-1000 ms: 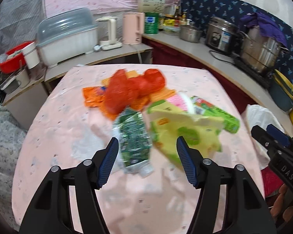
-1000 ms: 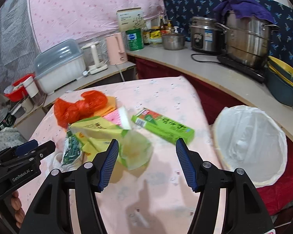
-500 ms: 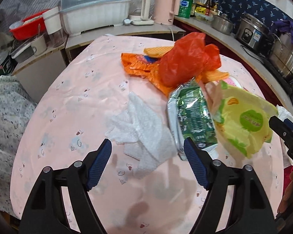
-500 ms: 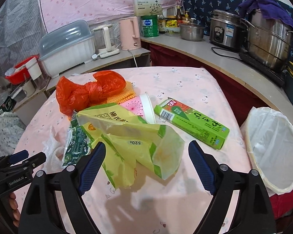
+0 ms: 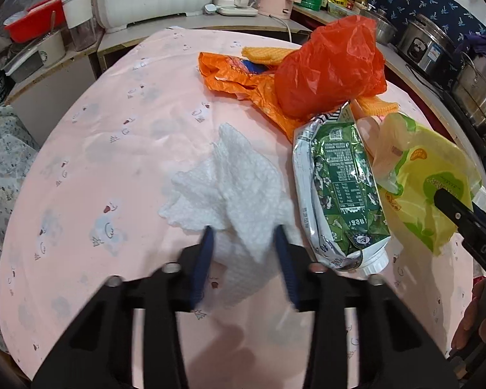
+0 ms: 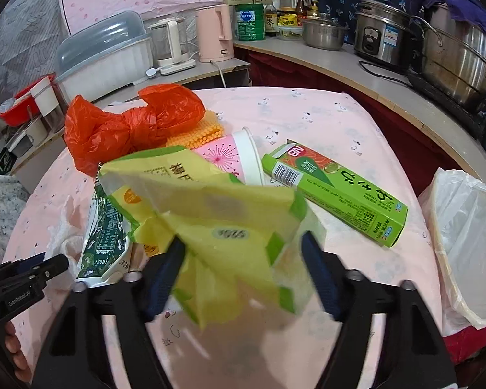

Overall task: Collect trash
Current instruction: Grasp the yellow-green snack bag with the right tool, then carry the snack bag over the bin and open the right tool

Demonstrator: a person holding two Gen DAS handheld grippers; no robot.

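Now your left gripper (image 5: 244, 249) has its jaws closing around the crumpled white paper towel (image 5: 230, 181), whose near fold sits between the blue pads; from the left wrist view the pads look to be pressing its sides, narrow. The risk is that you pinch only a loose flap. The towel spreads well ahead of the jaws, so it may unfold and drag across the pink tabletop (image 5: 113, 149), or catch the green foil pouch (image 5: 340, 191) lying just right of the jaws.

Your right gripper (image 6: 243, 259) is closing too, with the yellow snack bag (image 6: 210, 214) between the jaws, though the pads appear not yet firm on it. That bag is slick and puffed, so it could squirt out forward or crumple sideways as the pads meet. It also overlaps the foil pouch to the left of the jaws and touches the pink paper cup (image 6: 239, 155) ahead, which could roll if nudged.

The lined trash bin (image 6: 466, 243) stands well to the right of the right jaws, off the tabletop edge. A dangling bag could miss its rim.
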